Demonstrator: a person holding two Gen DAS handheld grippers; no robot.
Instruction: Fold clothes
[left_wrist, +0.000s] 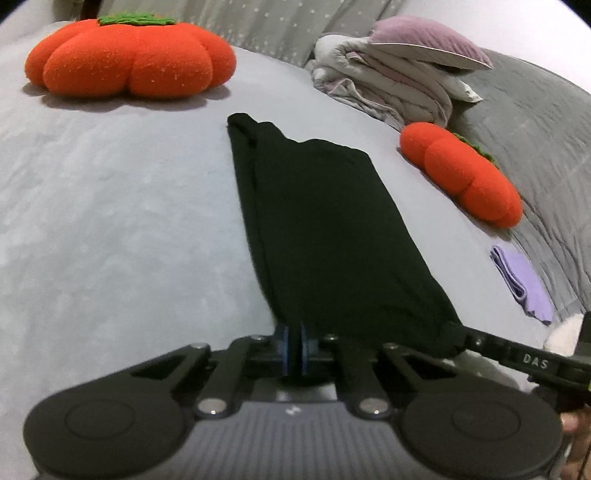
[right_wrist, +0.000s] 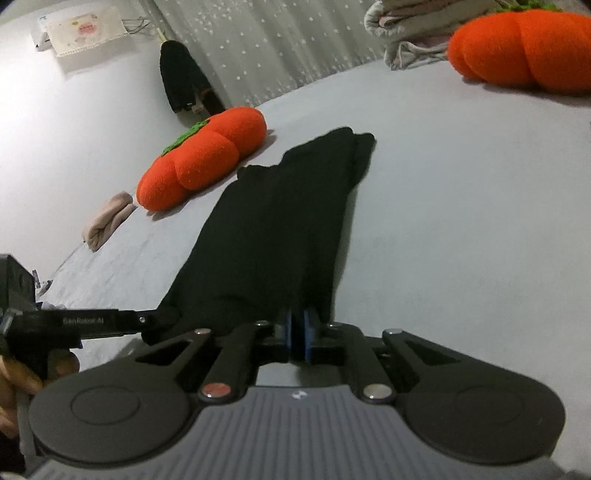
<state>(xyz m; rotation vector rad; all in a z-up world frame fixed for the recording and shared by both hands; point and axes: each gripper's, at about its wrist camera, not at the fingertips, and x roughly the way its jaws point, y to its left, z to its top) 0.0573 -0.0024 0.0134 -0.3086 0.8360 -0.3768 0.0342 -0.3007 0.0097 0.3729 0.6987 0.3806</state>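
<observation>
Two handheld tools pinch the near corners of a folded black garment lying on a bed.

The black garment (left_wrist: 317, 221) lies as a long narrow strip on the pale grey bed sheet (left_wrist: 122, 206), stretching away from both cameras. The left tool (left_wrist: 294, 338) has its blue pads pressed together on the near left corner of the cloth. The right tool (right_wrist: 297, 332) is clamped the same way on the near right corner. An orange pumpkin cushion (left_wrist: 129, 55) sits well beyond the garment to the left, and a second pumpkin cushion (left_wrist: 461, 173) lies near its right side. A heap of pale bedding (left_wrist: 388, 85) is at the far end, and a small folded lilac cloth (left_wrist: 521, 284) rests to the right.
</observation>
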